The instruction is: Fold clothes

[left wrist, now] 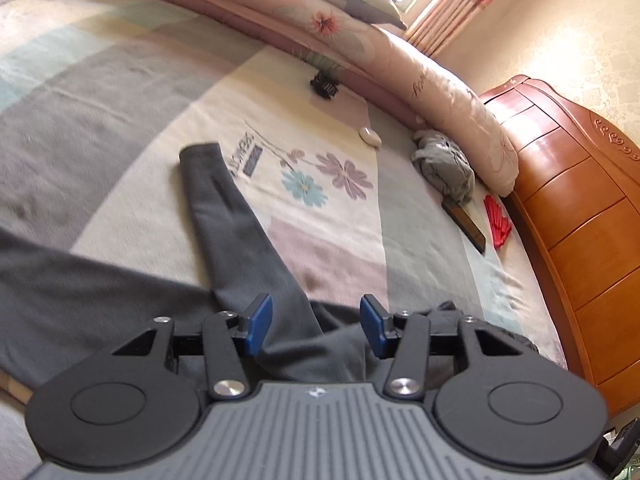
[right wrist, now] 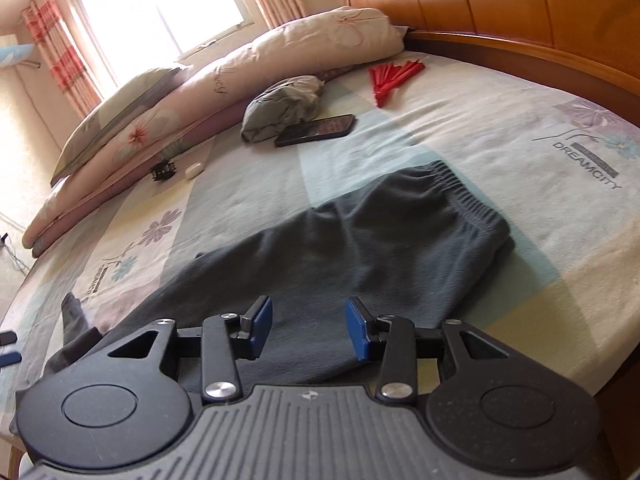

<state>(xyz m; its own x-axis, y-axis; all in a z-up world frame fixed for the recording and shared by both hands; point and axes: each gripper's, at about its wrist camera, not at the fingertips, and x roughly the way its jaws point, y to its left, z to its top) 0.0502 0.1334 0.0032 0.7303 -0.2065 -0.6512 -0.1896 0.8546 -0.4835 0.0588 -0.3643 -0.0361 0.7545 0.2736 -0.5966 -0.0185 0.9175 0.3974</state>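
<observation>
Both tools open w/ nothing gripped: left tool, right tool, hovering over dark grey trousers spread on bed.

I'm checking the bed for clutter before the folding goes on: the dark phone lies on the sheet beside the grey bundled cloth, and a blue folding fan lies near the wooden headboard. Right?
Not quite. The folding fan is red, not blue, as the right wrist view shows. The rest holds: the dark phone lies on the sheet beside the grey bundled cloth, and the fan lies near the wooden headboard.
</observation>
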